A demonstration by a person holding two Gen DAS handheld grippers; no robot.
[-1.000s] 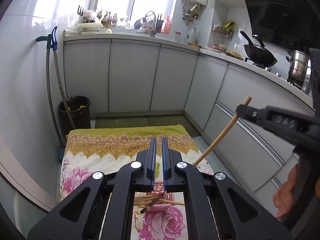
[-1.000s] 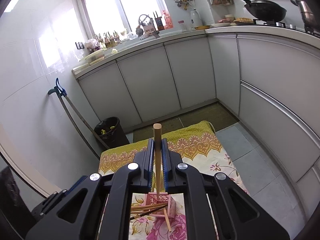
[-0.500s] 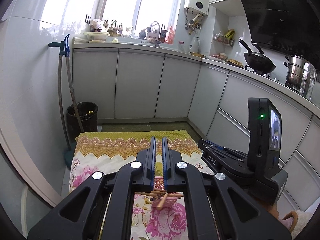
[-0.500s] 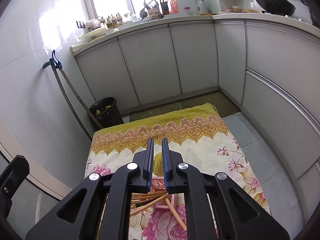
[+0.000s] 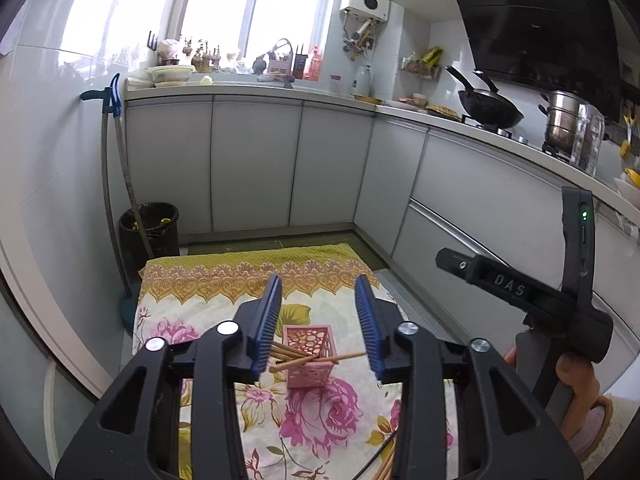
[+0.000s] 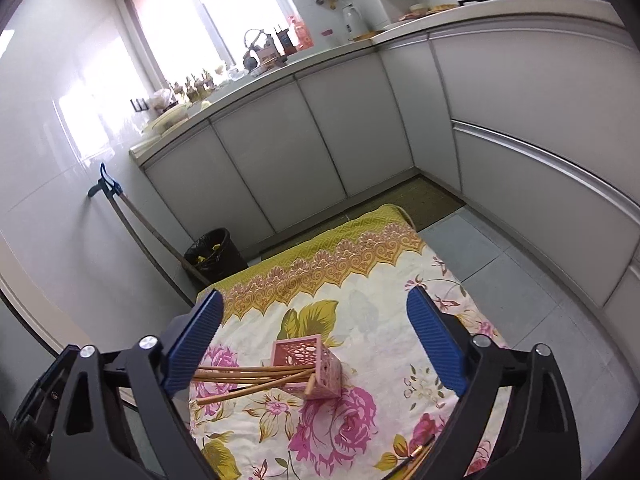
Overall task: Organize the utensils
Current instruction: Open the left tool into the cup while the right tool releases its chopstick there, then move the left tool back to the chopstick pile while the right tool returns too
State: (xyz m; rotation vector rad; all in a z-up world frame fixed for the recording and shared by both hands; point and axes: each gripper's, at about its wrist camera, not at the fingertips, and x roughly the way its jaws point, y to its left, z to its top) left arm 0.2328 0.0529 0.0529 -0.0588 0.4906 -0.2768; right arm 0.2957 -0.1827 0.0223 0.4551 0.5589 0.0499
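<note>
A pink openwork holder [image 5: 307, 354] [image 6: 310, 364] stands on a floral cloth [image 5: 320, 420] [image 6: 348, 312]. Several wooden chopsticks [image 5: 304, 360] [image 6: 248, 380] lean out of it toward the left. More chopsticks [image 5: 386, 460] [image 6: 416, 454] lie loose on the cloth near the front edge. My left gripper [image 5: 320, 312] is open and empty, held above the holder. My right gripper [image 6: 314, 324] is open wide and empty, also above the holder. The right gripper's body shows at the right of the left wrist view [image 5: 520, 292].
The cloth covers a low table in a kitchen corner. White cabinets [image 5: 256, 168] [image 6: 280, 160] run behind and to the right. A black bin [image 5: 150, 228] [image 6: 214, 254] and a long-handled tool [image 5: 116, 160] stand at the far left wall. A wok [image 5: 490, 108] sits on the stove.
A second ago my right gripper was shut on one chopstick over the holder; that chopstick is no longer in it. Both grippers, shut half a second ago, now stand open.
</note>
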